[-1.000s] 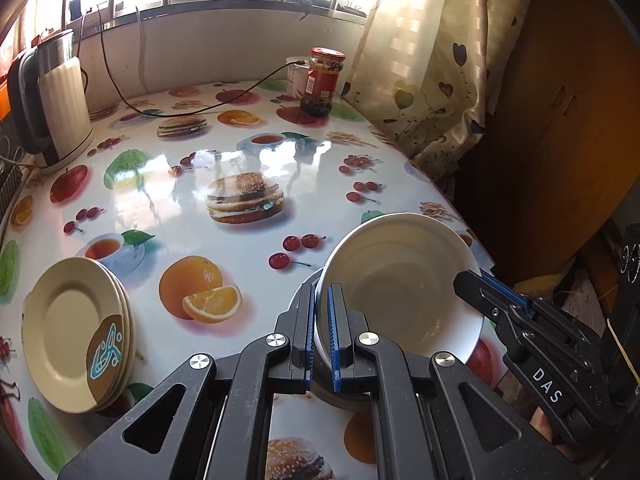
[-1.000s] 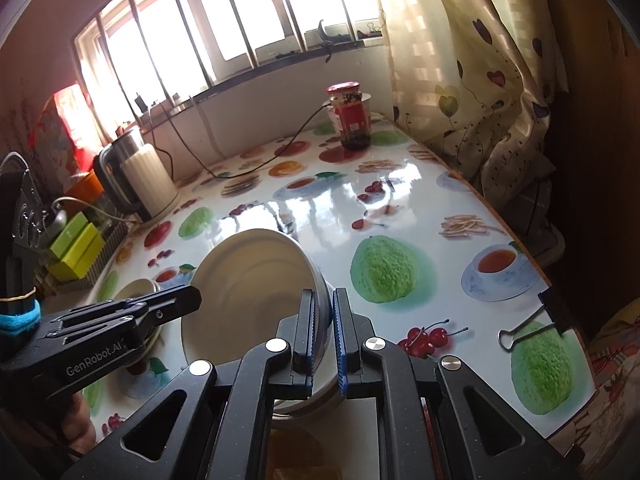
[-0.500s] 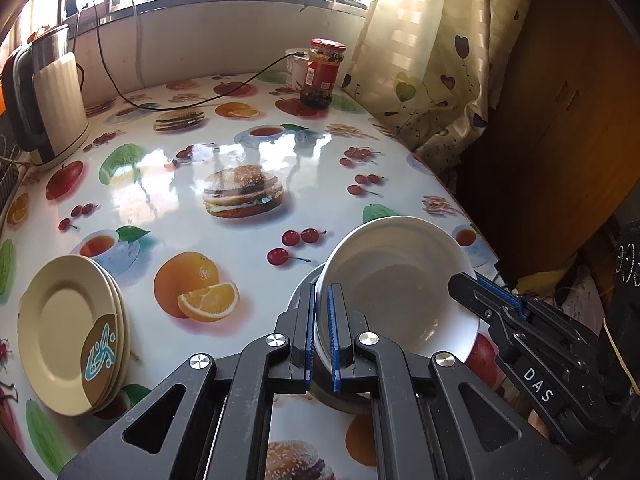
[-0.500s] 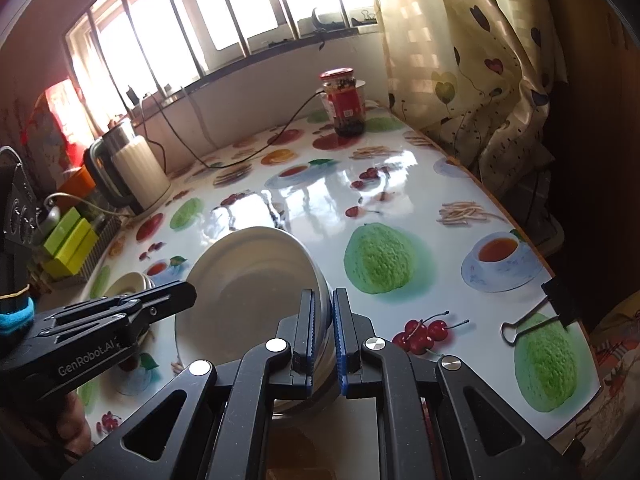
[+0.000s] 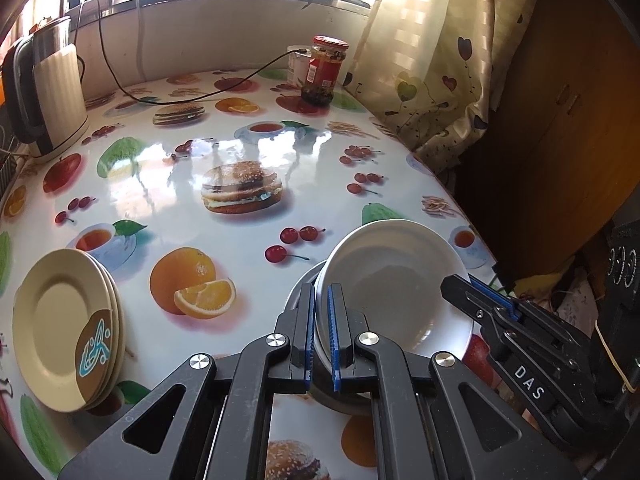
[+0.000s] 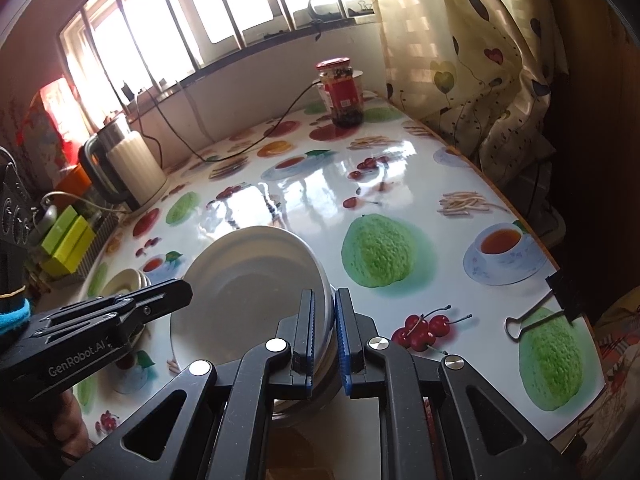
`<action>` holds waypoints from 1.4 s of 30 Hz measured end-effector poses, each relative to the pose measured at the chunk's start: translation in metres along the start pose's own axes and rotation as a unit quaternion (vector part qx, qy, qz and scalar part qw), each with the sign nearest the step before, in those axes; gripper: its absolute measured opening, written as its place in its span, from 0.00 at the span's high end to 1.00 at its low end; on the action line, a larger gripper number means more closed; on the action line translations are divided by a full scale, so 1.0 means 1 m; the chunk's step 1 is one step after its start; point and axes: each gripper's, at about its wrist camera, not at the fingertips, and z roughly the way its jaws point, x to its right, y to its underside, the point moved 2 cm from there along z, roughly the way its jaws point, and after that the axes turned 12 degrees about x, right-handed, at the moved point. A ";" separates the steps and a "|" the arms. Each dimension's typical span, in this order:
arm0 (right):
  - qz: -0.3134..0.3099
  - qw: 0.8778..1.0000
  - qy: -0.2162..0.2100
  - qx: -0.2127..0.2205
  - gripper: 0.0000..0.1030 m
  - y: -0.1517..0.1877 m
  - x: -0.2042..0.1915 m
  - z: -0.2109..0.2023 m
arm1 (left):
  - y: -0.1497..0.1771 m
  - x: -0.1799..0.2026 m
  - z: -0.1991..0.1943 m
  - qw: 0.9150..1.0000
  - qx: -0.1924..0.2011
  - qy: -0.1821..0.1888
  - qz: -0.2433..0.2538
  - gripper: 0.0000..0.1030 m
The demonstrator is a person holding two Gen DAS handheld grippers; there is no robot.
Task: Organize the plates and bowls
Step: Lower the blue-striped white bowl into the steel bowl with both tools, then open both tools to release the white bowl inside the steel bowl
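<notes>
A white bowl [image 5: 394, 284] sits tilted on a metal bowl [image 5: 298, 292] at the table's near right. My left gripper [image 5: 321, 300] is shut on the white bowl's left rim. My right gripper [image 6: 324, 308] grips the right rim of the stacked bowls [image 6: 248, 288]; its jaws stand a little wider than before. The right gripper also shows in the left wrist view [image 5: 480, 292], and the left gripper in the right wrist view [image 6: 160, 296]. A stack of cream plates [image 5: 60, 324] with a brown patch lies at the near left.
A kettle [image 5: 48, 96] stands at the far left with a black cord [image 5: 192, 98] running across the table. A red-lidded jar [image 5: 326, 70] stands at the back. A curtain [image 5: 440, 60] hangs at the right. A binder clip [image 6: 540, 312] sits on the table's right edge [image 6: 520, 216].
Both grippers have kept hold of the bowls and shifted slightly. The right gripper's jaws have widened a little around the rim. The plates have not moved.
</notes>
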 end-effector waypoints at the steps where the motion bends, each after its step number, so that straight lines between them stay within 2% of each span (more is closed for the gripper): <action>1: 0.001 1.000 0.000 -0.002 0.88 0.000 0.000 0.001 | 0.000 0.000 -0.001 1.000 0.000 0.000 0.001 0.94; 9: 0.002 1.000 -0.001 -0.010 0.88 -0.007 0.000 0.004 | 0.002 0.000 0.000 1.000 -0.011 0.001 -0.005 0.94; 16: -0.006 1.000 -0.003 -0.015 0.87 -0.008 -0.002 0.008 | 0.000 -0.002 -0.002 1.000 -0.003 0.007 -0.010 0.94; 26: -0.029 0.998 -0.026 0.047 0.87 -0.032 -0.011 0.002 | -0.009 -0.003 -0.003 1.000 0.010 0.008 -0.017 0.94; 33: -0.017 0.998 -0.052 0.038 0.87 -0.035 -0.015 0.017 | -0.010 -0.004 0.000 1.000 0.009 0.010 -0.018 0.94; 42: -0.019 0.998 -0.049 0.028 0.91 -0.033 -0.014 0.026 | -0.009 -0.003 0.004 1.000 0.004 0.012 -0.018 0.94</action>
